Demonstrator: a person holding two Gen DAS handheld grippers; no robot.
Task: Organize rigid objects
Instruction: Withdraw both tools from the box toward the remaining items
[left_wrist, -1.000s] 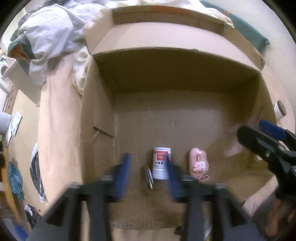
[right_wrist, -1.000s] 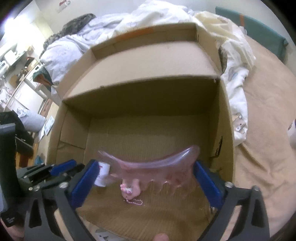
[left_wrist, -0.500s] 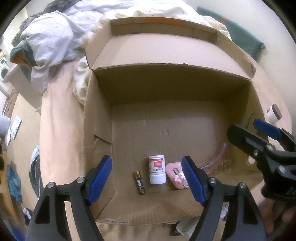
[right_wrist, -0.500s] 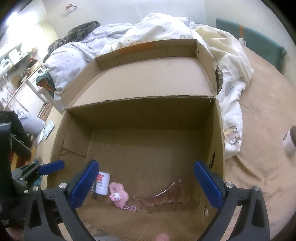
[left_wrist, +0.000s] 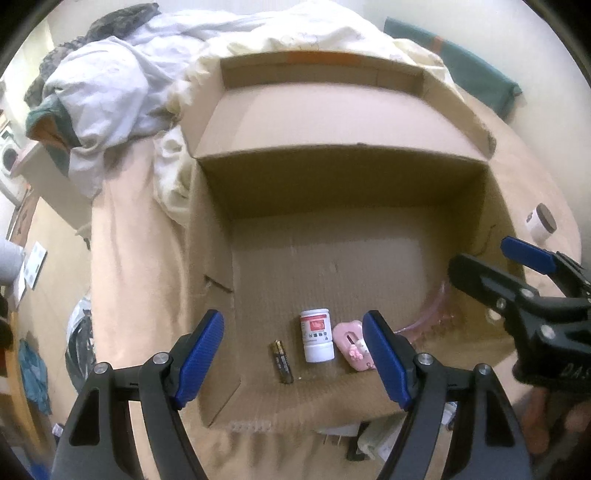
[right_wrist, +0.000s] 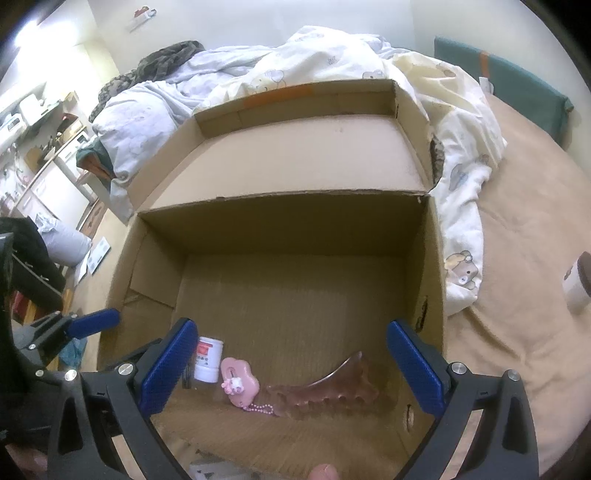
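Observation:
An open cardboard box (left_wrist: 332, 184) sits on a bed. On its floor, near the front wall, lie a battery (left_wrist: 282, 362), a white bottle with a red label (left_wrist: 316, 336), a pink keychain charm (left_wrist: 354, 349) and a translucent pink comb (right_wrist: 328, 387). My left gripper (left_wrist: 295, 347) hangs open above the battery and bottle, with nothing between its pads. My right gripper (right_wrist: 291, 365) is open over the charm and comb, also holding nothing. In the left wrist view the right gripper (left_wrist: 487, 258) covers part of the comb (left_wrist: 428, 314).
A white jar with a dark lid (right_wrist: 576, 280) lies on the tan bedsheet right of the box. Crumpled bedding (right_wrist: 332, 66) is piled behind the box. The box's back flap (right_wrist: 295, 155) folds outward. Most of the box floor (right_wrist: 295, 295) is bare.
The right gripper let go of the pink comb, which dropped to the box floor beside the charm. The left gripper lifted back from around the white bottle. Both views now sit higher.

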